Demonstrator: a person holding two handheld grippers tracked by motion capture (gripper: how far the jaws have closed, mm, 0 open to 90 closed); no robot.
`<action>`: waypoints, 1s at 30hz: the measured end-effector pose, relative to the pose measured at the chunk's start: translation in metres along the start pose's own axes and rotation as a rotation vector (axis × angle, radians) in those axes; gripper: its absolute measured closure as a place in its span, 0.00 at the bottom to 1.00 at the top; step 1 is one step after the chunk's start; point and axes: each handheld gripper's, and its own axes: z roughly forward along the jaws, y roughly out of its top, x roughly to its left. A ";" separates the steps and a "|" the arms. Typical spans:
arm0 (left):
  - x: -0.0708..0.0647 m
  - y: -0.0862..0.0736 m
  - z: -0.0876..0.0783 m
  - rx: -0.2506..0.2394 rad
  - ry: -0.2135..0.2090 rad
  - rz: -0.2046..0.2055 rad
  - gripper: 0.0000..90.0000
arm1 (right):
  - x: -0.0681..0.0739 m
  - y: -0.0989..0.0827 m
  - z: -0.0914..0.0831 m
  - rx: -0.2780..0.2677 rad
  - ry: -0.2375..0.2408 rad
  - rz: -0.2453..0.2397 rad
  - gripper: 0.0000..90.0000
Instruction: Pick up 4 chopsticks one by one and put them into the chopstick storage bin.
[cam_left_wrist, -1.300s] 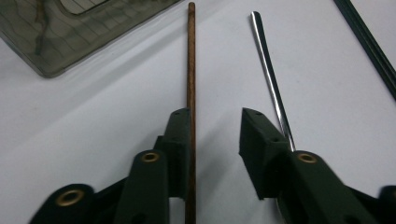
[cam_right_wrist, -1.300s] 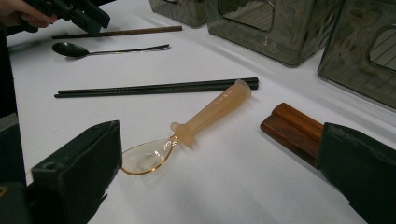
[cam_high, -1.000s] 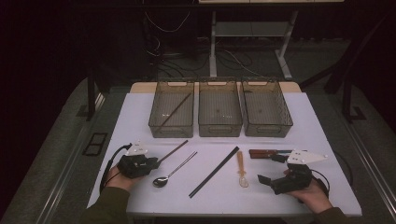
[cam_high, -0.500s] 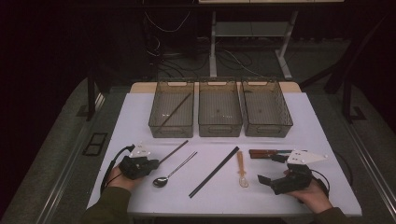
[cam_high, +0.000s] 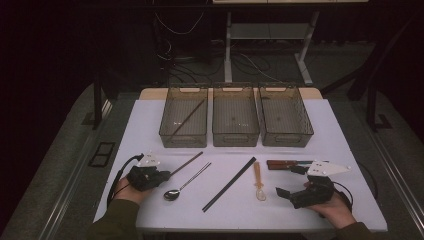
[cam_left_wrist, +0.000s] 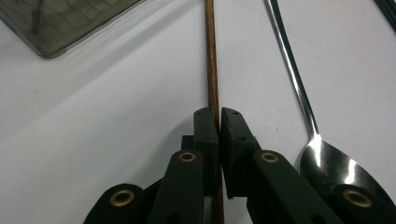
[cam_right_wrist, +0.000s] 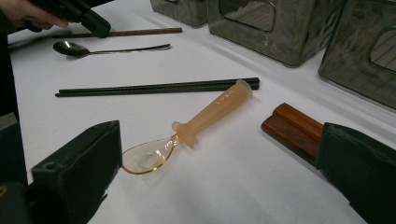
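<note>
Left gripper view looks along the left gripper (cam_left_wrist: 218, 122), whose two black jaws have just been closing and now pinch a thin brown wooden chopstick (cam_left_wrist: 211, 56) that lies flat on the white counter (cam_left_wrist: 102, 140) and runs straight ahead between them. Just beside the jaws on one side lies a shiny metal spoon (cam_left_wrist: 299, 88), its bowl near the gripper and its handle running roughly alongside the chopstick without touching it. Farther off, a corner of a smoky transparent plastic bin (cam_left_wrist: 65, 23) stands on the counter. From the high view, the left gripper (cam_high: 161, 176) sits at the near left of the counter with the chopstick (cam_high: 187, 163) angling away toward the bins, and a pair of black chopsticks (cam_high: 229, 183) lies diagonally near the middle. The right gripper (cam_high: 287, 182) rests at the near right, its jaws spread wide with nothing between them. Ahead of it in the right gripper view lie a translucent amber plastic spoon (cam_right_wrist: 187, 135) and the brown wooden handles (cam_right_wrist: 292, 128) of a utensil, one to each side, well apart from the pinched chopstick.
</note>
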 end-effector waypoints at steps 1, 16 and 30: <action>0.001 0.000 0.000 0.000 -0.004 -0.002 0.95 | 0.000 0.000 0.000 0.000 -0.001 0.000 0.01; -0.008 0.009 -0.005 -0.002 0.001 0.022 0.95 | 0.001 0.000 0.000 0.002 -0.001 -0.001 0.01; -0.018 0.017 -0.010 -0.038 -0.029 0.017 0.95 | 0.001 0.000 0.000 0.003 -0.003 -0.001 0.01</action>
